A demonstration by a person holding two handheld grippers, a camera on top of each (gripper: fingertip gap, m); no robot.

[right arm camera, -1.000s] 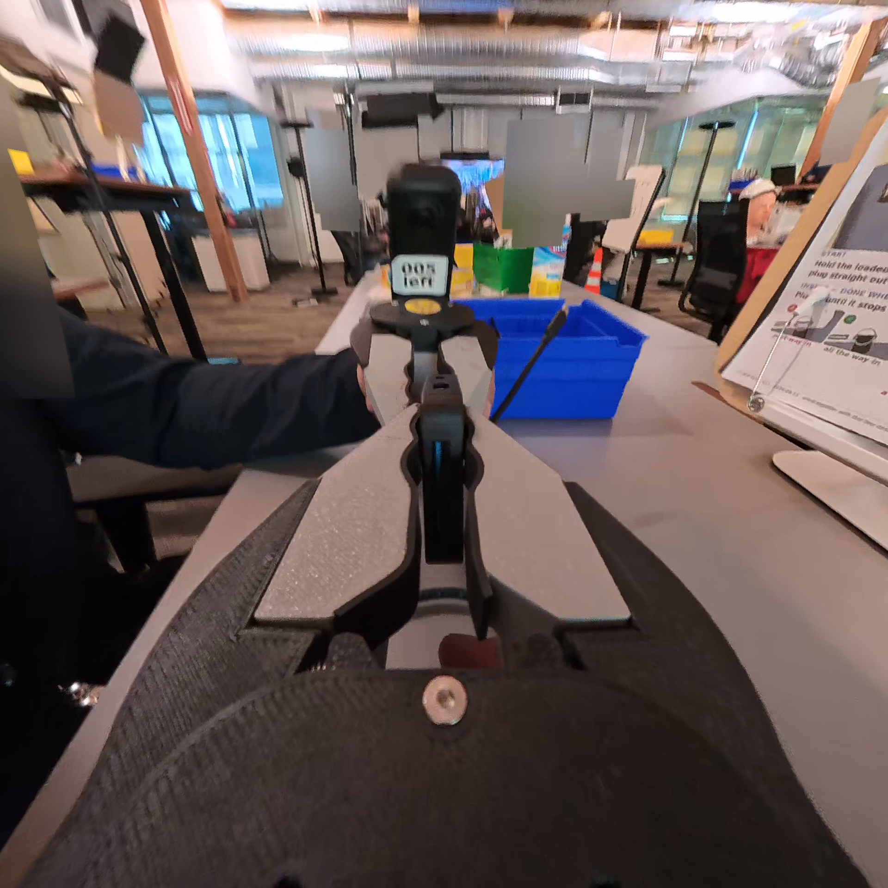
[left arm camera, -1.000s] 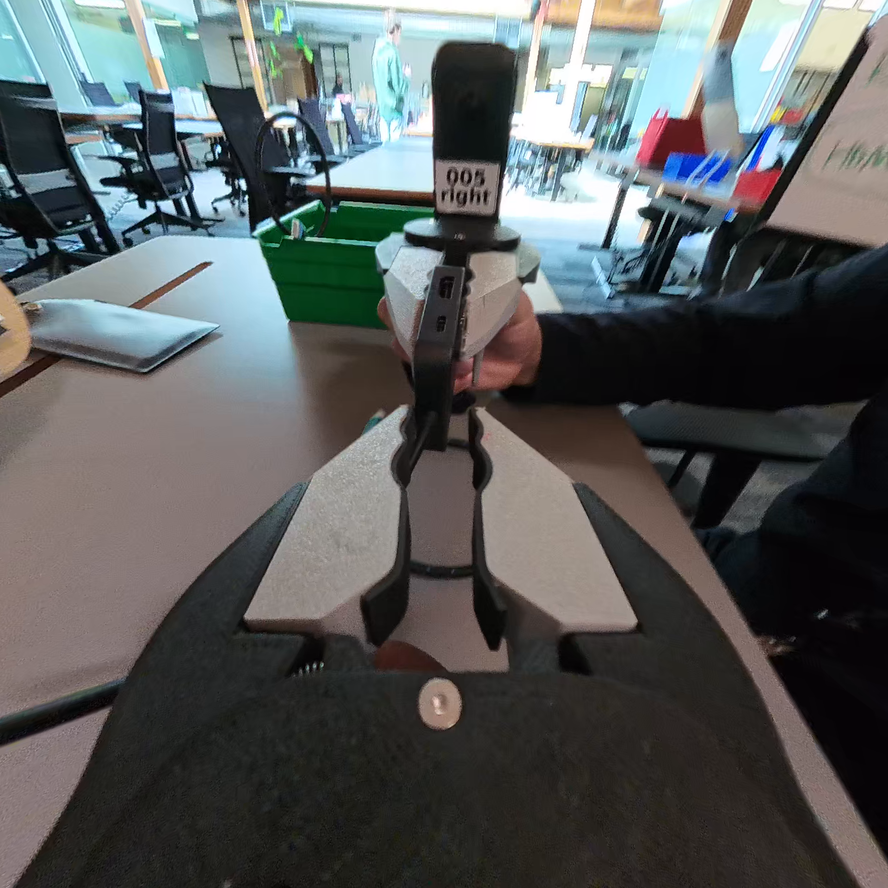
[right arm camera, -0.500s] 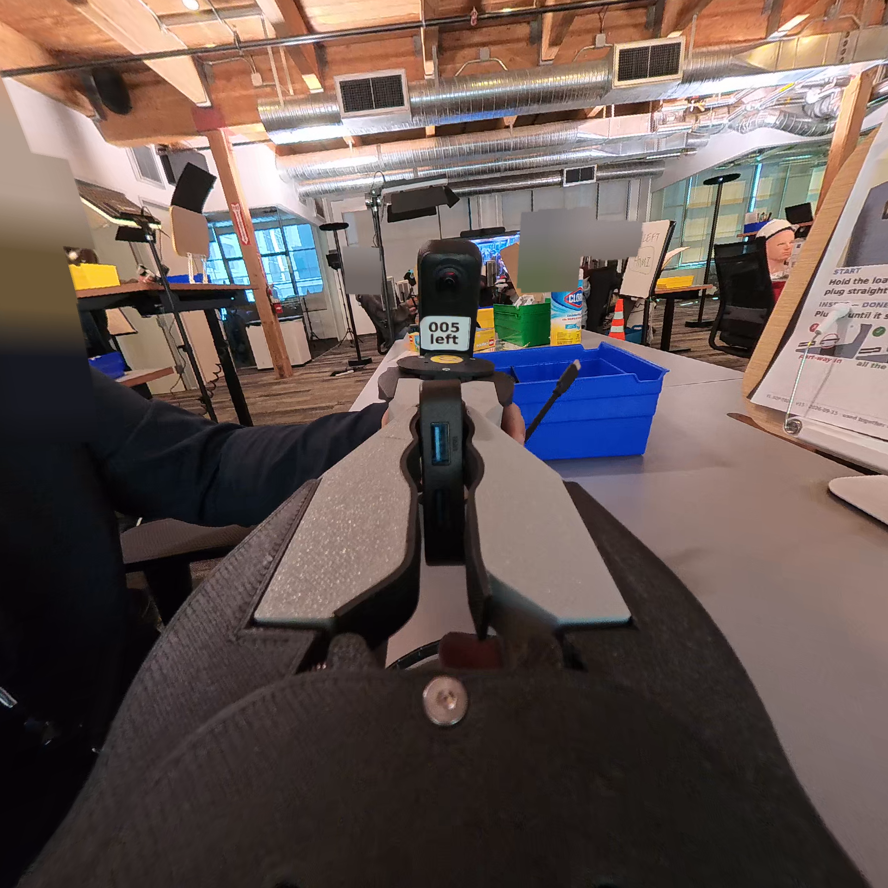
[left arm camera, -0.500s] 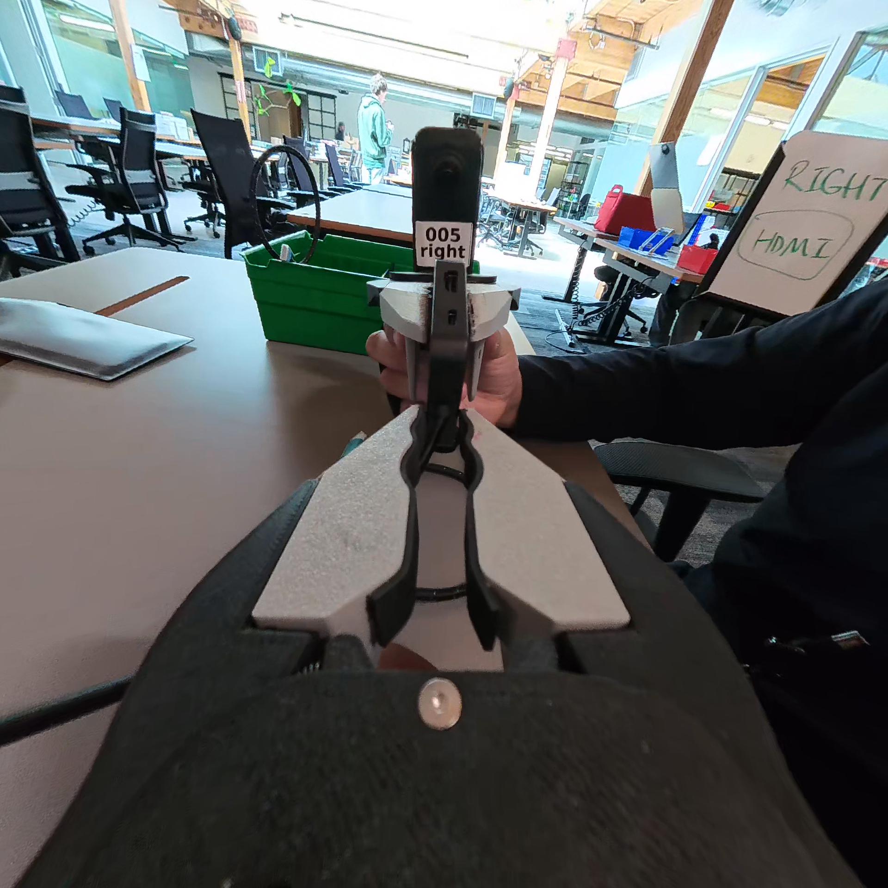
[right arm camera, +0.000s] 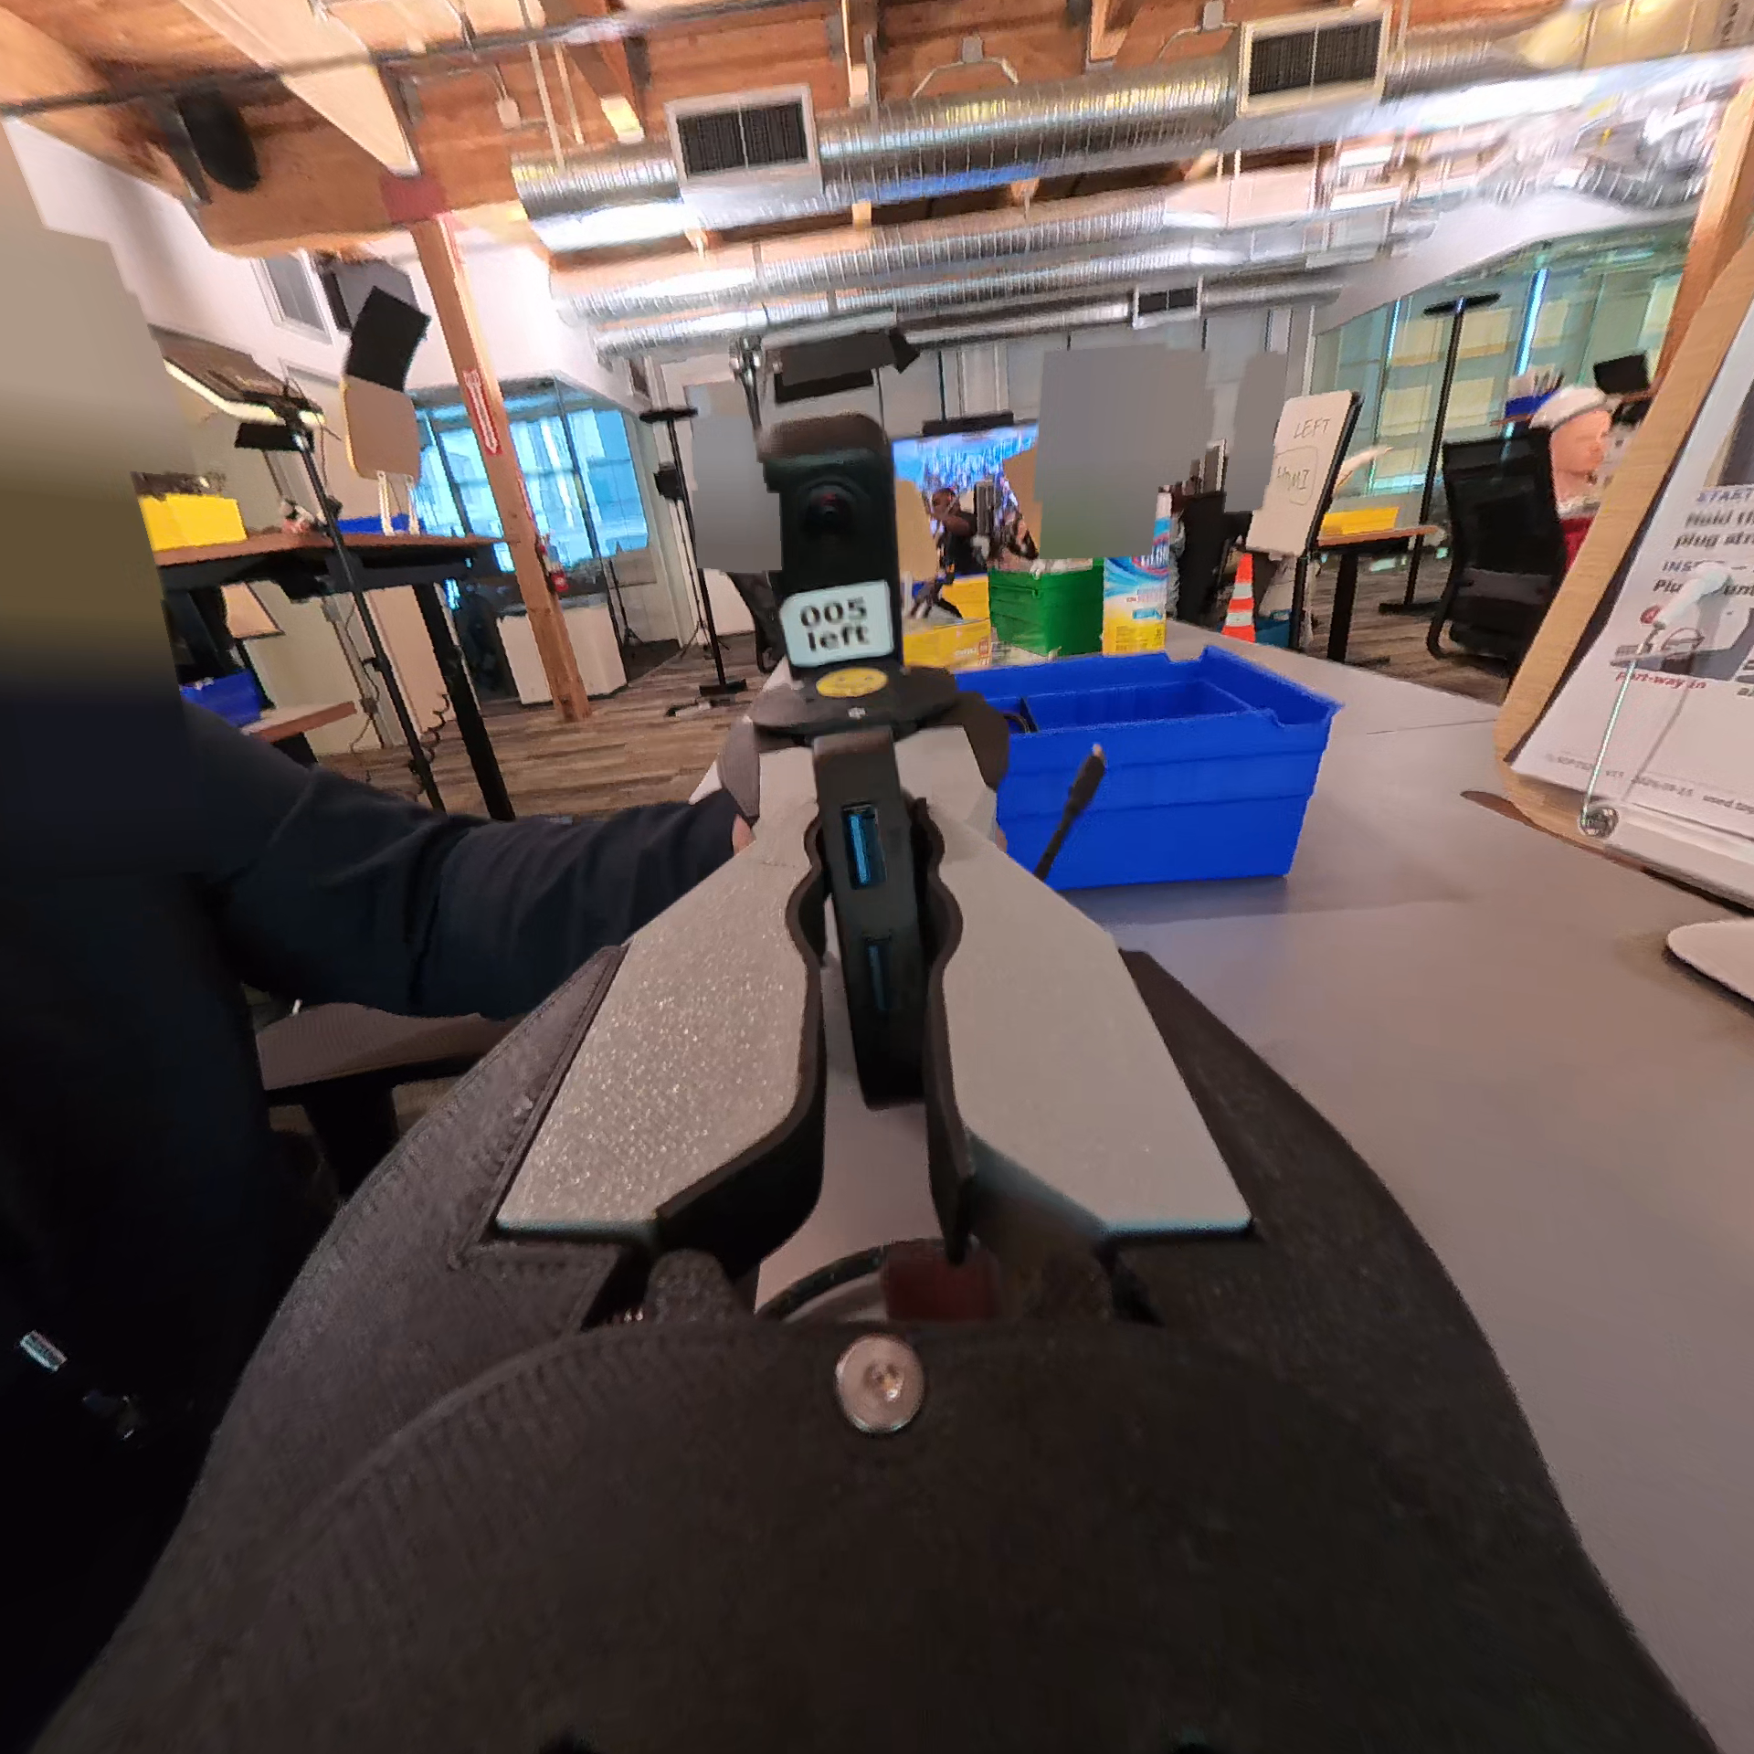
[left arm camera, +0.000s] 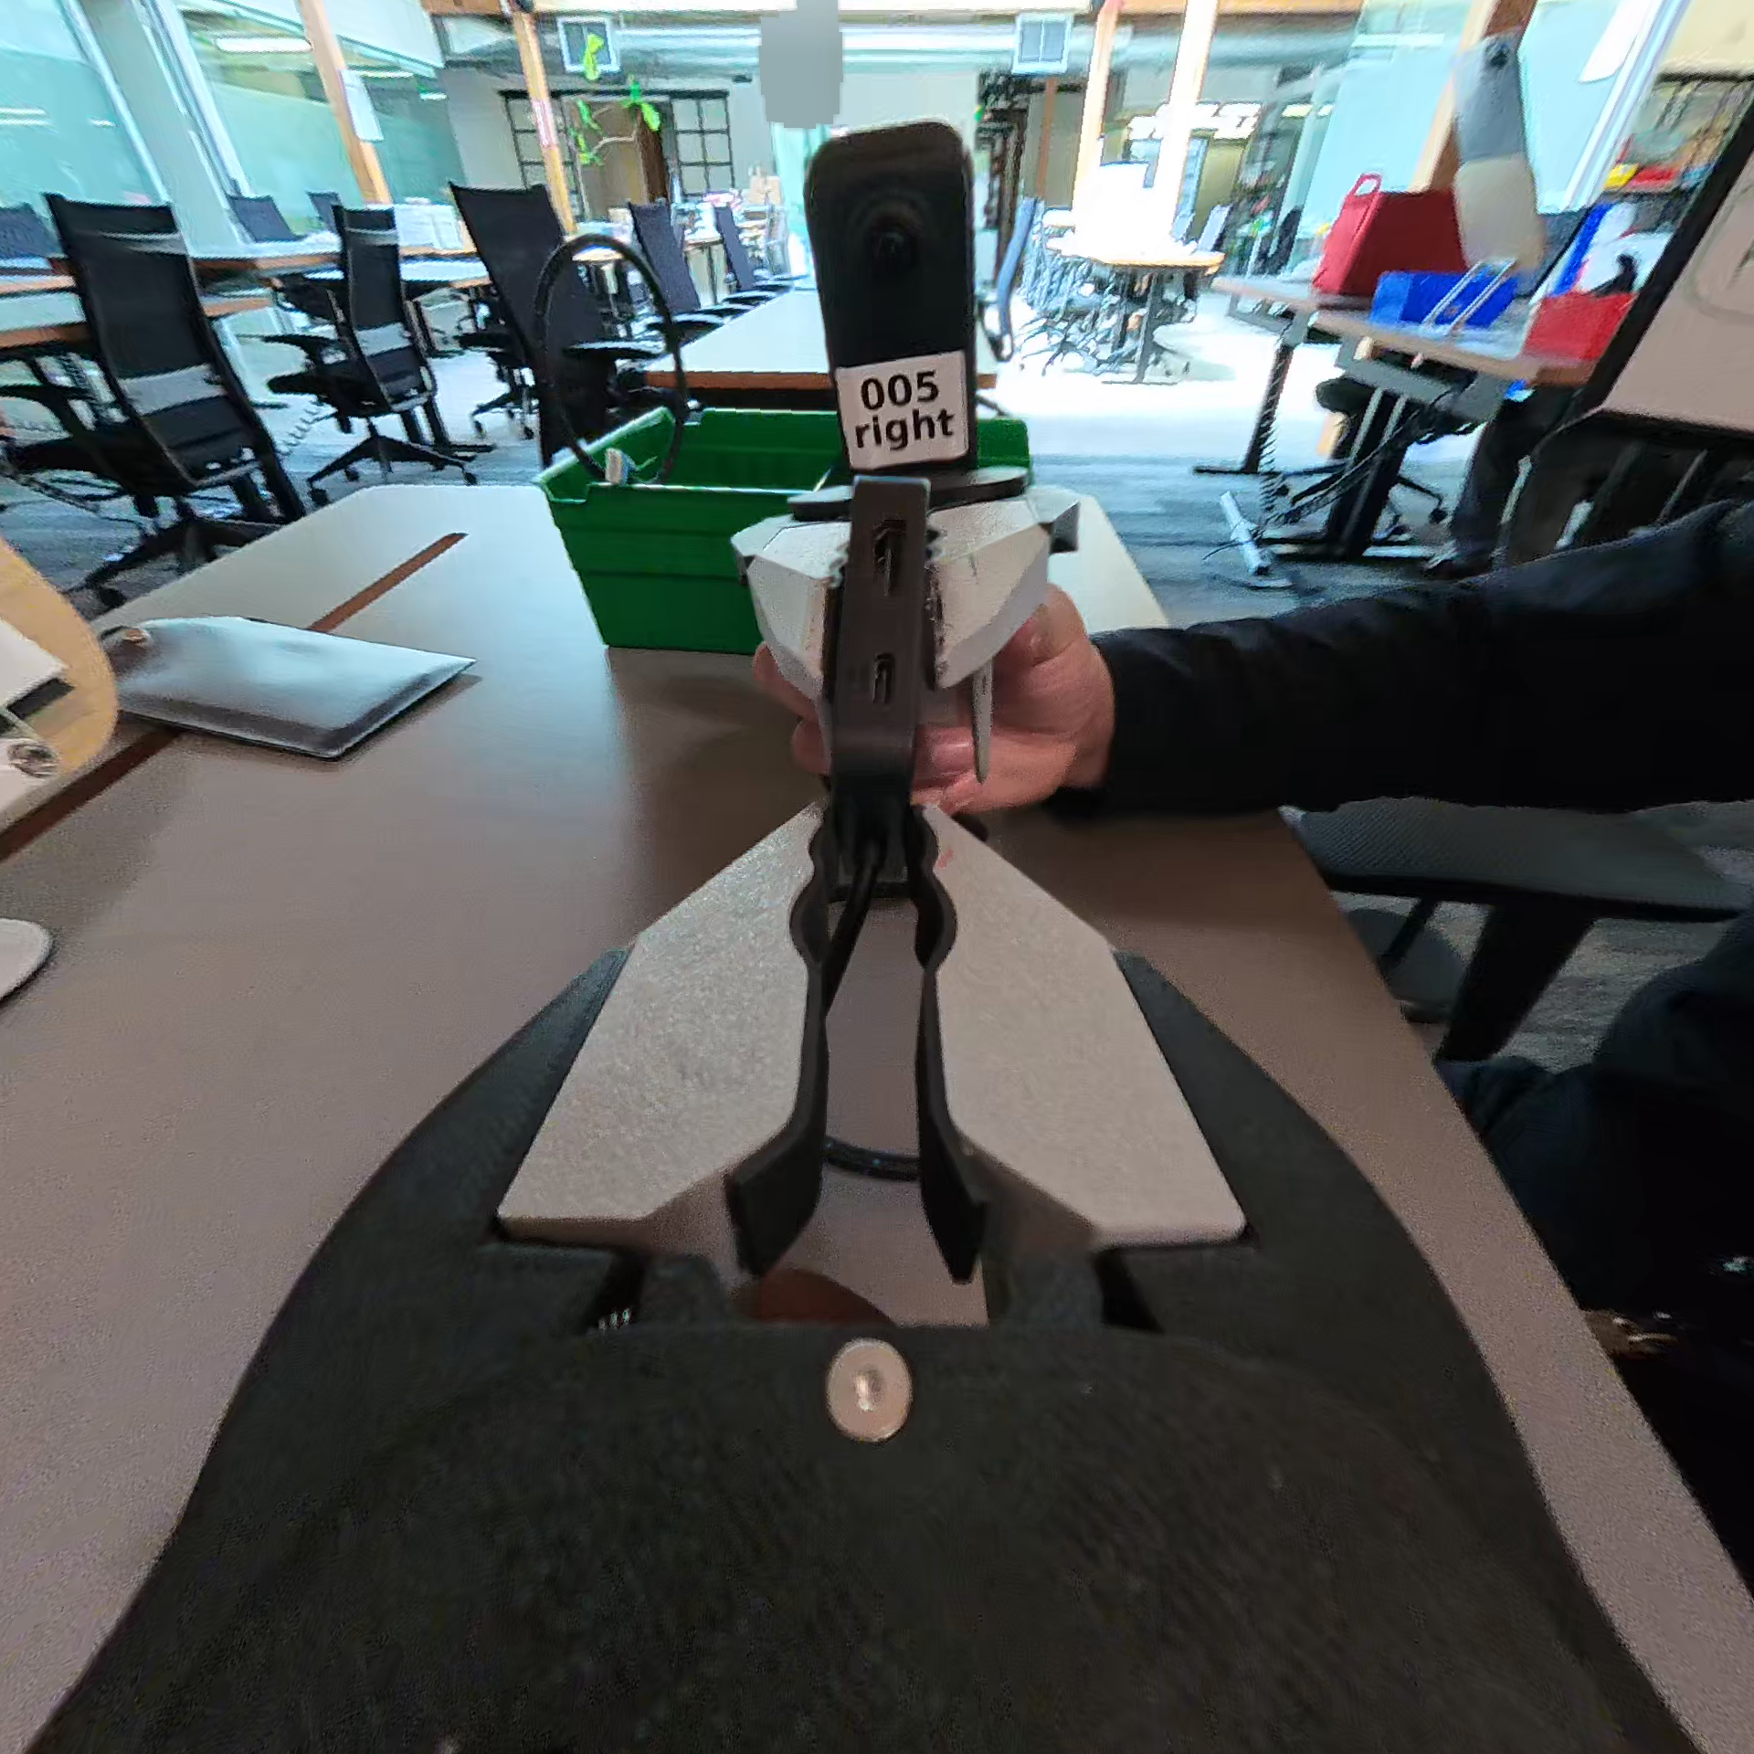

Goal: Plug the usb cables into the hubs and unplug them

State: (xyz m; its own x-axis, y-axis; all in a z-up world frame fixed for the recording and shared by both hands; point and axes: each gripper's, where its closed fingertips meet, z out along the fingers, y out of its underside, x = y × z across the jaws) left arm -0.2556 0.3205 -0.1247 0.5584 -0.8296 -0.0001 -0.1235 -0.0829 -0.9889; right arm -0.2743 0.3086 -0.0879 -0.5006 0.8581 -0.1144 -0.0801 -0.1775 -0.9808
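My right gripper [right arm camera: 868,840] is shut on a black hub [right arm camera: 873,949] with blue ports, held upright on edge between its fingers. My left gripper [left arm camera: 873,840] faces it tip to tip and is shut on the hub's black cable [left arm camera: 840,949], just below the hub [left arm camera: 878,588]. The right gripper [left arm camera: 902,683] and the hand that holds it show in the left wrist view. The left gripper [right arm camera: 859,759] shows in the right wrist view. A free cable end with a plug [right arm camera: 1082,778] sticks up beside it. Both are held above the table [left arm camera: 332,949].
A green bin [left arm camera: 683,569] with a black cable loop [left arm camera: 607,351] stands behind the right gripper. A silver pouch [left arm camera: 275,683] lies to the left. A blue bin [right arm camera: 1167,769] and a propped instruction board [right arm camera: 1661,664] stand at the other end. The table edge [left arm camera: 1376,997] and the person's arms are close. Only a small space, under 4 cm, lies between the two pairs of fingers.
Both grippers stay shut and tip to tip. The hub, tilted a second ago, now stands straight. The right wrist view has tipped upward, and the left has dipped again.
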